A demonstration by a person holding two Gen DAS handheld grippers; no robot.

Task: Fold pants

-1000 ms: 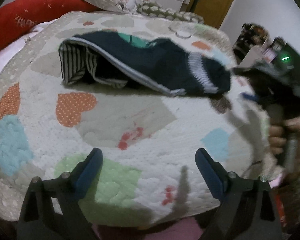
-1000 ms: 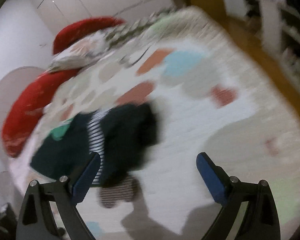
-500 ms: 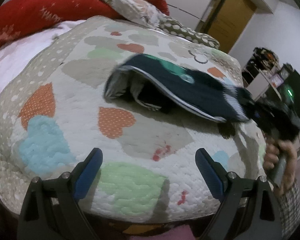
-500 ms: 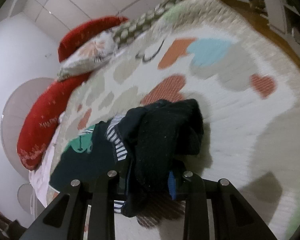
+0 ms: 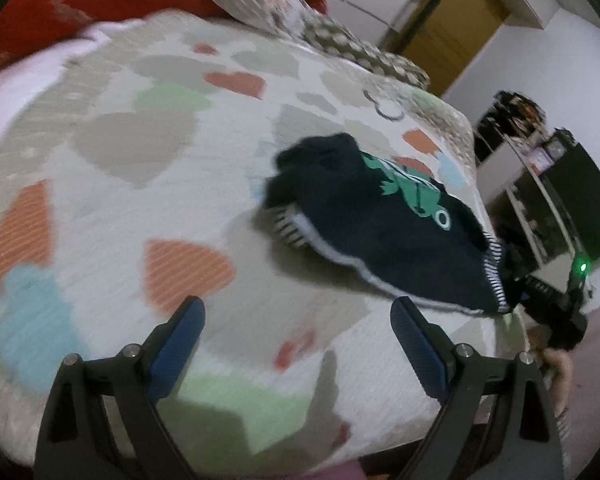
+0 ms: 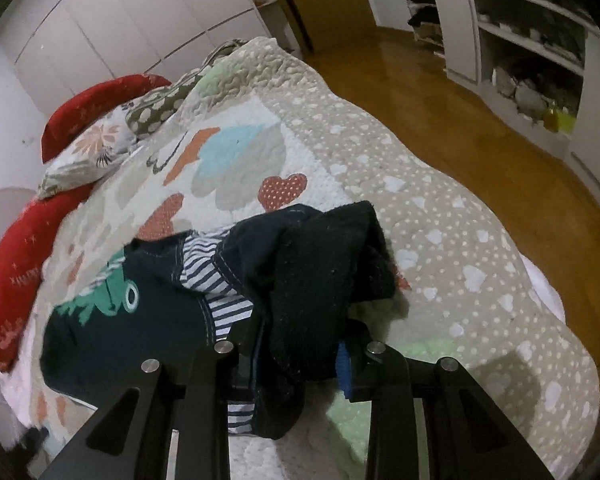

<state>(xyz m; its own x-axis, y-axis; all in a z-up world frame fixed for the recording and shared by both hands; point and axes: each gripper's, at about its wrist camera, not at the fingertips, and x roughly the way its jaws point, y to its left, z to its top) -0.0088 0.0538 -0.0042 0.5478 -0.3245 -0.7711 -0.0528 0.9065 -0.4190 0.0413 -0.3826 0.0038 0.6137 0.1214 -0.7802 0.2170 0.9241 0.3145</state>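
Since 1 s ago right tool (image 6: 300, 360) has clamped shut on small navy pants w/ green print (image 5: 384, 236), dragging them toward quilted heart-pattern bed's (image 5: 112, 184) edge; left tool (image 5: 296, 344) wide open, empty; bunched one-corner grip may slip/twist fabric.

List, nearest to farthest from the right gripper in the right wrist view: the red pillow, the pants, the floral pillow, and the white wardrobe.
1. pants, clamped in the right gripper.
2. floral pillow, upper left, at the head of the bed.
3. red pillow, just behind the floral one; close to call.
4. white wardrobe, on the far wall.
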